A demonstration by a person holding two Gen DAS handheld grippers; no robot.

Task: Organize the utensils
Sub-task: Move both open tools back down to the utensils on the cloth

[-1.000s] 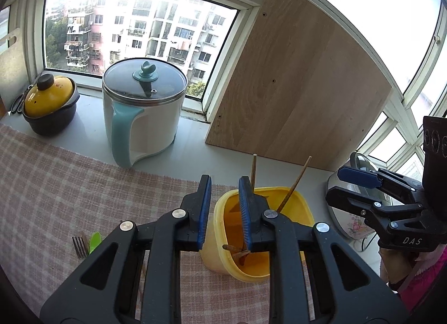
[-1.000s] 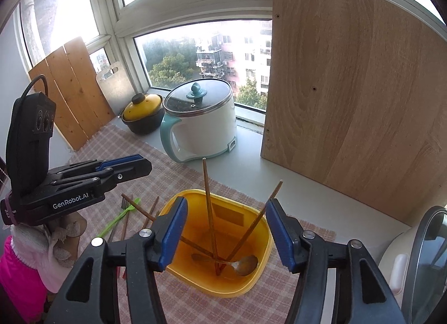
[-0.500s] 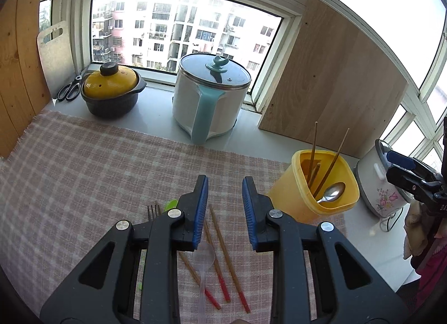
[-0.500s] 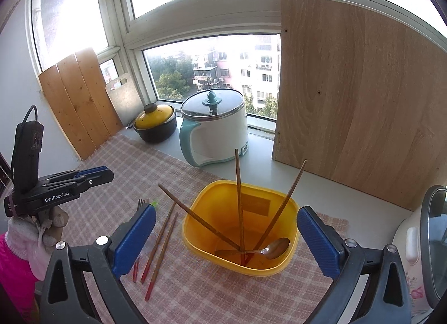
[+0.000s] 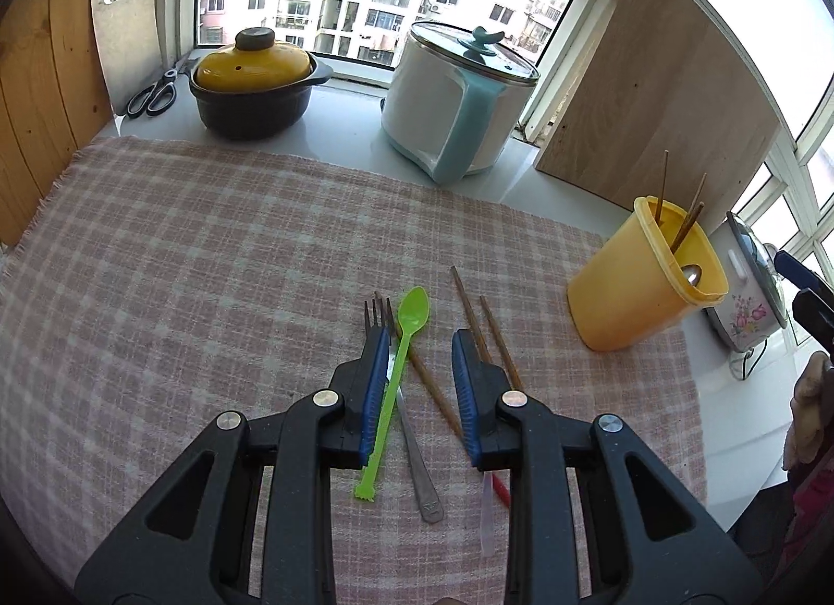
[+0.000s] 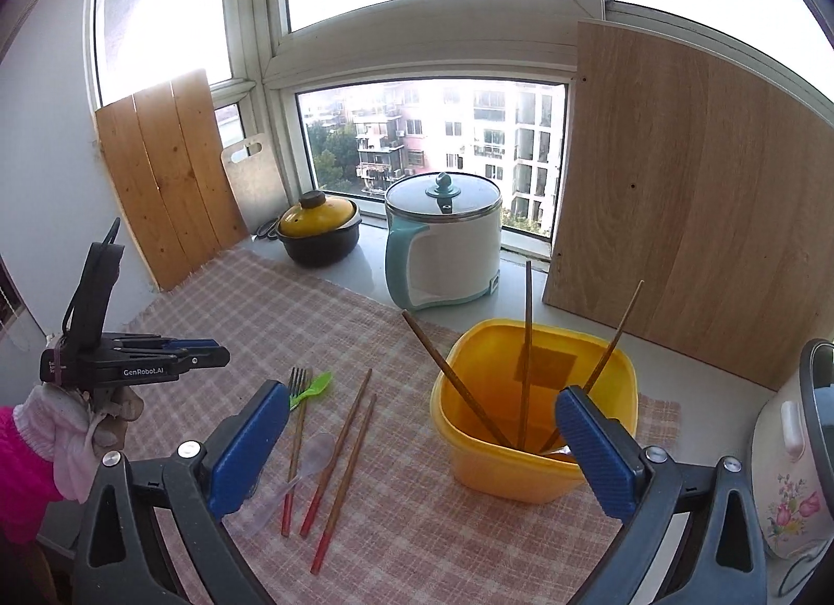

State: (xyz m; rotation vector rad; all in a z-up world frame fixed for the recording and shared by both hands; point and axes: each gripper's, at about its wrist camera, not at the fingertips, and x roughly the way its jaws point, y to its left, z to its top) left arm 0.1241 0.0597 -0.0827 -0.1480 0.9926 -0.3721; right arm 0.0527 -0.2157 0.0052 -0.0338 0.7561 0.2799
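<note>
Bench (image 5: pixel 339 115): a pale counter under a window, holding everything in reach of both hands.
Cloth (image 5: pixel 208 250): a pink checked mat across the bench; the loose utensils lie on it, likely a sorting area.
Yellow tub (image 6: pixel 531 427): stands upright at the cloth's right end; three chopsticks and a metal spoon already lean inside it, so it seems to be the collecting place.
Right gripper (image 6: pixel 422 448): fingers have just spread fully apart and grip nothing; the tub sits ahead between them.
Left gripper (image 5: pixel 419 391): fingers narrowly parted and empty, hovering above the loose pile, apparently choosing the next piece.
Loose utensils: a metal fork (image 5: pixel 401 386), green spoon (image 5: pixel 401 370), red-tipped chopsticks (image 6: pixel 339 454) and a clear spoon (image 6: pixel 297 474) lie close together left of the tub, not yet put away.
</note>
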